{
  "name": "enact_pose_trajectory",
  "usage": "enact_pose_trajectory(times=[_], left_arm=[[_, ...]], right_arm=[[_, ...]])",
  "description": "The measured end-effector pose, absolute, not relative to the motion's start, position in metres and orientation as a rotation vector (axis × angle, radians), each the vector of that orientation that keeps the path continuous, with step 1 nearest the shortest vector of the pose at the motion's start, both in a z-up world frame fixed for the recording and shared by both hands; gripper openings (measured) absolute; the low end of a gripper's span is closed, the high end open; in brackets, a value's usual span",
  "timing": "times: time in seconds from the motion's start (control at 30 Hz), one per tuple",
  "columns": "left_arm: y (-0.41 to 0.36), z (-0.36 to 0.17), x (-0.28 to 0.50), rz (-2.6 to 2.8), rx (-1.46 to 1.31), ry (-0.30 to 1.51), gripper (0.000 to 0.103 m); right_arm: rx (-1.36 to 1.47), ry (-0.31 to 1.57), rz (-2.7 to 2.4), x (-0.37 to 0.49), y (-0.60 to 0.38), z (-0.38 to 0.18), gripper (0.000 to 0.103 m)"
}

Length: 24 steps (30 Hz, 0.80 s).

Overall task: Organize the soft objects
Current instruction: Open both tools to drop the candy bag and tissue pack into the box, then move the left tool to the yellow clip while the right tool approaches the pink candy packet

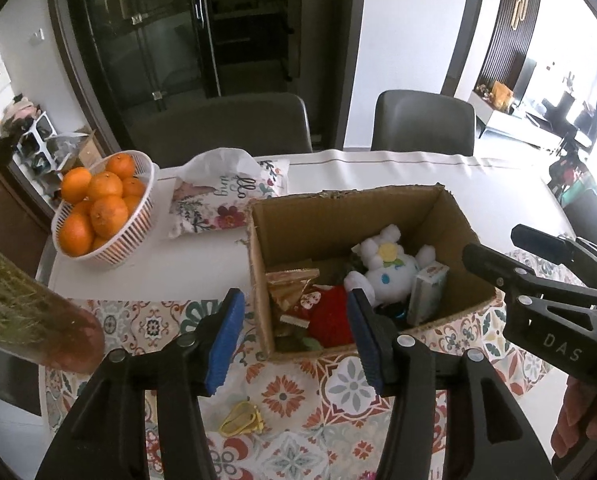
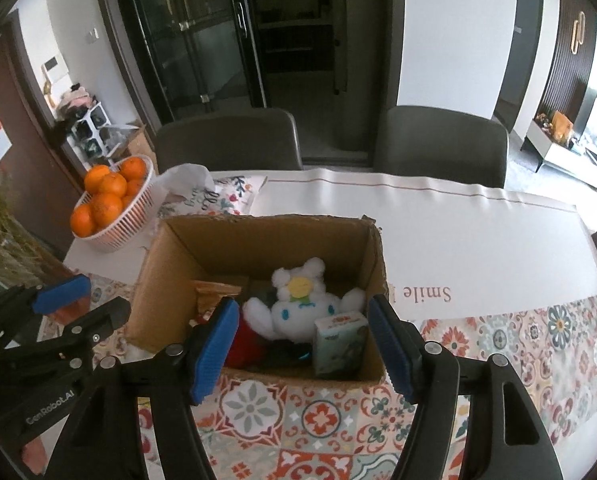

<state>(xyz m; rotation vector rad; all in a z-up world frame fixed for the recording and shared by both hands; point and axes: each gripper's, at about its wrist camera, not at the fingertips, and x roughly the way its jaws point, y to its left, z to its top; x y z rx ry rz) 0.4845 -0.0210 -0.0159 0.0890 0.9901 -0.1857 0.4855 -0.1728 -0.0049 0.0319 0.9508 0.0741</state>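
An open cardboard box [image 1: 450,216] [image 2: 170,256] stands on the patterned tablecloth. Inside lie a white plush toy [image 1: 386,268] [image 2: 298,312] with a yellow flower face, a red soft item [image 1: 330,316] [image 2: 246,344], a gold wrapper [image 1: 290,284] and a small printed carton [image 1: 428,292] [image 2: 340,344]. A small yellow item [image 1: 240,420] lies on the cloth in front of the box. My left gripper [image 1: 296,340] is open and empty, just before the box's near-left corner. My right gripper [image 2: 302,352] is open and empty at the box's near wall; it also shows at the right of the left wrist view [image 1: 514,252].
A white basket of oranges [image 1: 106,208] [image 2: 110,204] stands at the back left. A floral cushion with tissue [image 1: 226,196] [image 2: 210,192] lies behind the box. Dried grass in a vase [image 1: 14,300] [image 2: 2,232] is at the left. Two grey chairs [image 1: 422,124] stand beyond the table.
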Motion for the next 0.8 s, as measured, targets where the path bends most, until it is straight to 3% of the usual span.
enact_pose_trajectory(times=[0.4,0.8], left_arm=[[0.003,0.006,0.434,-0.141,0.066,0.94,0.055],[0.015,0.003,0.378,-0.075,0.018,0.919,0.061]], right_arm=[[0.029,0.888,0.105,0.438,-0.148,0.017,0.069],[0.032,0.867,0.124,0.386,-0.141,0.015,0.081]])
